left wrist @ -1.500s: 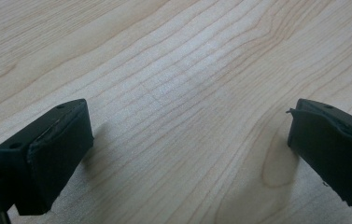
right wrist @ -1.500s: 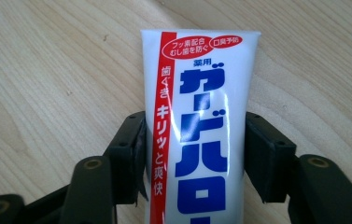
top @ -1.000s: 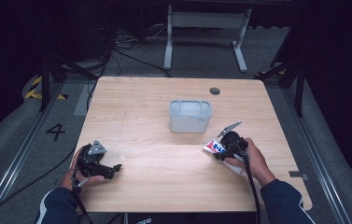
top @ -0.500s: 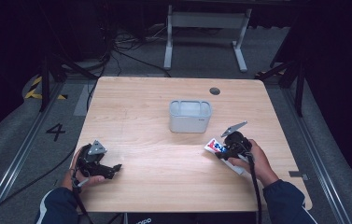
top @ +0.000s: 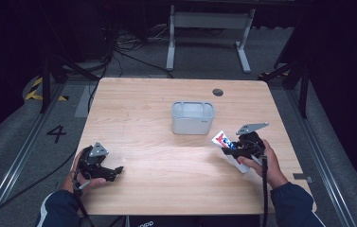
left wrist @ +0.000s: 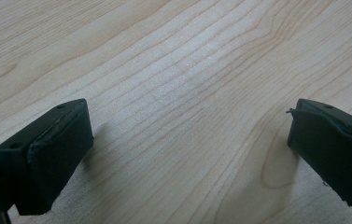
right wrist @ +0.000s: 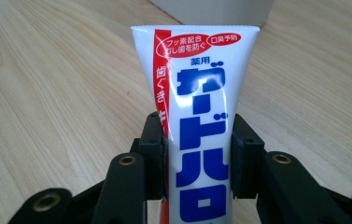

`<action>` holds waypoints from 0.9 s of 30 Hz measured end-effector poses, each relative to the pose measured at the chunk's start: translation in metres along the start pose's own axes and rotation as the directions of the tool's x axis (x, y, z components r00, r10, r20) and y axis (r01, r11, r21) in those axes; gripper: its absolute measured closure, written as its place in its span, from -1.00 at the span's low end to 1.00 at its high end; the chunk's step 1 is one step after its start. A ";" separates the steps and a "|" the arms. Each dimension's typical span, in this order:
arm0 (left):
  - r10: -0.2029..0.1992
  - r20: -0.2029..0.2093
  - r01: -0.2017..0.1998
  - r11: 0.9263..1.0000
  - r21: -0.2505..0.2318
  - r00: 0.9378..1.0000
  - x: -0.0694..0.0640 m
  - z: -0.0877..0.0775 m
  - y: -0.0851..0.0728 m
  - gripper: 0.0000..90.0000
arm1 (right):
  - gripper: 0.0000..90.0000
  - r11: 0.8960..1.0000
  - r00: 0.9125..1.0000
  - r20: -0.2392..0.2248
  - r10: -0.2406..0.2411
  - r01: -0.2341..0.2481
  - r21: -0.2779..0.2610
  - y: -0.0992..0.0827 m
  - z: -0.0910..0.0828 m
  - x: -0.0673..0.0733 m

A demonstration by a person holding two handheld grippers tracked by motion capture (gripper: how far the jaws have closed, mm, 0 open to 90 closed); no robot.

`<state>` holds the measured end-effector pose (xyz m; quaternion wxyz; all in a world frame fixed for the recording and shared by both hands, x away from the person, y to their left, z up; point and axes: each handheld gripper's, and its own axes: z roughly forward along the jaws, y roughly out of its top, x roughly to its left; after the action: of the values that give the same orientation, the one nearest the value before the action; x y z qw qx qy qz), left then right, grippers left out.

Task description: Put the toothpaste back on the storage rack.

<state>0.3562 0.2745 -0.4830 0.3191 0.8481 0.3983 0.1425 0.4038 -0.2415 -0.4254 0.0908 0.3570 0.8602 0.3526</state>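
White toothpaste tube (right wrist: pixel 197 116) with blue and red print, clamped in the right gripper (right wrist: pixel 197 158). Long axis runs straight out along the jaws in the right gripper view: flat crimped end farthest from the camera, pointing toward the grey bin (right wrist: pixel 213 9) ahead; the other end runs off the bottom edge of that view, cap not visible. Pads press both side edges of the tube, roughly at mid-length, printed face toward the camera. Jaws have just been closing, now tight on the tube.

High view: right gripper (top: pixel 230 150) at the right side of the wooden table (top: pixel 157 99), held in the person's right hand (top: pixel 261 163). Tube (top: pixel 221 139) sticks out from the jaws up-left, crimped end aimed at the bin (top: pixel 192 118), near its right front corner but apart from it. A bit of white also shows below the hand. Whether the tube touches the tabletop, cannot tell.

Left gripper (top: pixel 114 170) in the left hand (top: pixel 79 170) at the table's near-left, well apart from tube and bin. Left gripper view: jaws wide apart, bare wood (left wrist: pixel 187 84) between them, gripper (left wrist: pixel 187 144) low over the table.
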 end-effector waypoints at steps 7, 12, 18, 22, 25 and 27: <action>0.014 -0.006 -0.015 1.000 -0.002 1.000 0.001 0.000 0.000 -0.99 | 0.43 0.995 1.000 0.006 -0.002 0.002 -0.103 -0.001 -0.013 -0.002; 0.010 -0.004 -0.010 1.000 0.000 1.000 0.001 0.000 0.000 -0.99 | 0.43 0.988 1.000 0.002 -0.019 0.019 -0.152 0.000 -0.020 0.000; 0.010 -0.006 -0.010 1.000 -0.001 1.000 0.001 0.000 0.000 -0.99 | 0.43 0.977 0.998 -0.017 -0.052 0.047 -0.209 0.003 -0.028 0.006; 0.001 -0.003 -0.001 1.000 0.000 1.000 0.000 0.000 0.000 -0.99 | 0.43 0.968 0.997 -0.022 -0.073 0.066 -0.241 0.007 -0.033 0.012; 0.001 -0.002 -0.001 1.000 0.000 1.000 0.000 0.000 0.000 -0.99 | 0.43 0.963 0.996 -0.025 -0.088 0.079 -0.256 0.010 -0.034 0.015; -0.002 -0.002 0.002 1.000 0.000 1.000 0.000 0.000 0.000 -0.99 | 0.43 0.961 0.995 -0.023 -0.094 0.085 -0.265 0.011 -0.034 0.017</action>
<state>0.3559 0.2744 -0.4830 0.3190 0.8475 0.3993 0.1430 0.3835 -0.2428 -0.3908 0.1381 0.2963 0.8224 0.4656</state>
